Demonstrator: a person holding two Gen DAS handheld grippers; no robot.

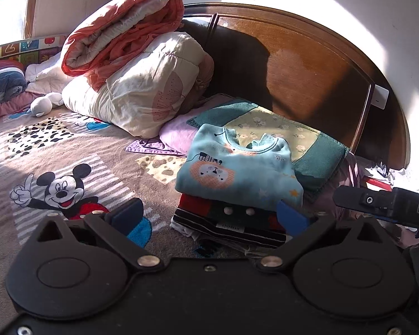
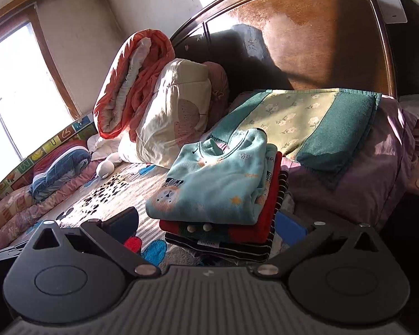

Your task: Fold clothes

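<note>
A folded light-blue sweatshirt with a lion print [image 1: 237, 173] [image 2: 215, 187] tops a neat stack on the bed. Under it lie a red and green garment [image 1: 198, 206] [image 2: 254, 223] and a black striped one [image 1: 229, 231] [image 2: 218, 248]. My left gripper [image 1: 209, 217] stands open just in front of the stack, its jaws wide apart and nothing between its pads. My right gripper [image 2: 206, 226] is open too, facing the stack's front edge and clear of the cloth. Part of the right gripper [image 1: 377, 203] shows at the right edge of the left wrist view.
The stack sits on a Mickey Mouse blanket [image 1: 69, 167] [image 2: 120, 189]. Behind it lies a pillow under a green floral towel [image 1: 293, 136] [image 2: 321, 122], against a wooden headboard [image 1: 307, 64] [image 2: 321, 42]. Rolled quilts [image 1: 131, 64] [image 2: 153, 97] pile up at the left, with a white plush toy [image 1: 42, 106] [image 2: 104, 167].
</note>
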